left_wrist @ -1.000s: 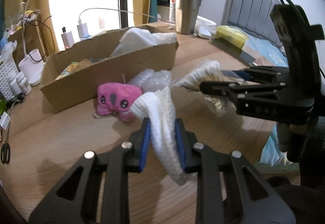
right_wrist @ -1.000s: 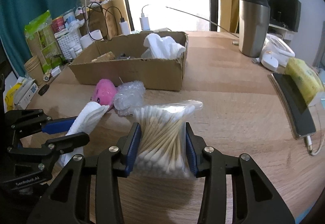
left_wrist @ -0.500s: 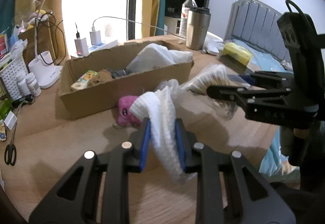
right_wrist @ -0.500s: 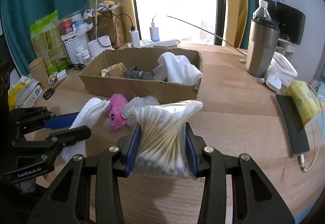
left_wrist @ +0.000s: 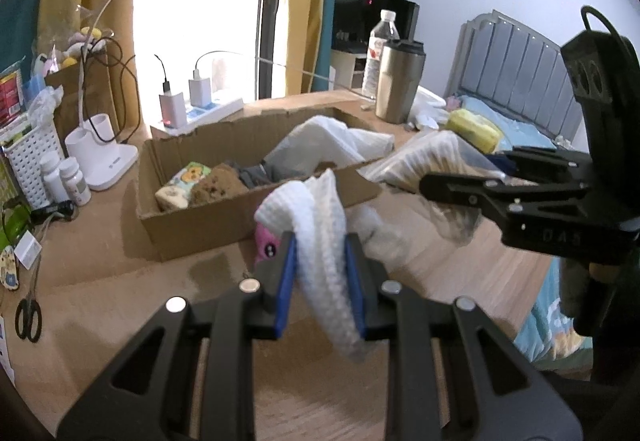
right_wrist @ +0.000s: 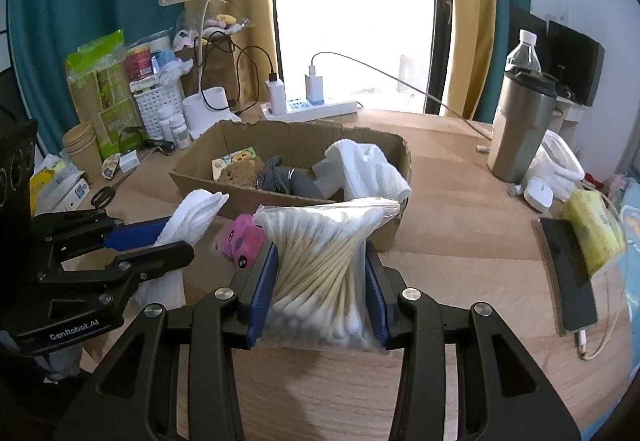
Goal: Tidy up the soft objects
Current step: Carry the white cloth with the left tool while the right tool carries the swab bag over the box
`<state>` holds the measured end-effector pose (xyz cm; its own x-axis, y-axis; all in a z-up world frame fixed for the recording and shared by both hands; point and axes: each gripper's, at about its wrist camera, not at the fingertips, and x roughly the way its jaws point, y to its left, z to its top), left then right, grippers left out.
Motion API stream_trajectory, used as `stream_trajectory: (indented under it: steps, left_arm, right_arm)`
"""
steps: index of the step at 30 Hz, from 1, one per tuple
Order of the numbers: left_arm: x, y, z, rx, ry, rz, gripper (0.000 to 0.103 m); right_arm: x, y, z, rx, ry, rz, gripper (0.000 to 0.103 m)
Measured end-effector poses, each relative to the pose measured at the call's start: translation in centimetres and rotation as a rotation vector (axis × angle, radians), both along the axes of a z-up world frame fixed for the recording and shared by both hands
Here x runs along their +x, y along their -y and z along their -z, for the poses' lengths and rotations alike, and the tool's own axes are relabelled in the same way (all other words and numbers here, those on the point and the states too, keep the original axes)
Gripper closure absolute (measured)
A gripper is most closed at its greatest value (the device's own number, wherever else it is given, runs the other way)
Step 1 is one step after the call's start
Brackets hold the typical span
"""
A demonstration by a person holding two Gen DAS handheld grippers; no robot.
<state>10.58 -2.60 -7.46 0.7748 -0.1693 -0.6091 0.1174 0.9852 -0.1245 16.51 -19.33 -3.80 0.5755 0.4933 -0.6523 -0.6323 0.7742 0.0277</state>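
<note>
Grippers both clamped: left gripper (left_wrist: 320, 277) pinches a limp, light white knit cloth (left_wrist: 316, 225) mid-length, right gripper (right_wrist: 320, 289) squeezes a slippery bag of cotton swabs (right_wrist: 324, 261) across its middle.

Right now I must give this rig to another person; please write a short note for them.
Left hand-held gripper: shut on the white knit cloth, held above the table.
Right hand-held gripper: shut on the bag of cotton swabs.
Cardboard box already holds a white towel, grey cloth, and sponge.
Left: put both held items in, then the pink plush lying in front of the box.
</note>
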Motion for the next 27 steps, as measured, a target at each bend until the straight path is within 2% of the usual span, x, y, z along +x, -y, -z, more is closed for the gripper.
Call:
stream_trajectory:
  steps: [9, 27]
  left_arm:
    - [0.9, -1.4, -1.4, -0.003, 0.03, -0.015, 0.078]
    - [3.6, -4.4, -2.3, 0.001, 0.034, -0.068, 0.078]
  right_arm:
    - [1.1, -0.9, -0.9, 0.003, 0.015, -0.005, 0.06]
    - [4.6, -4.2, -1.5, 0.013, 0.015, -0.062, 0.06]
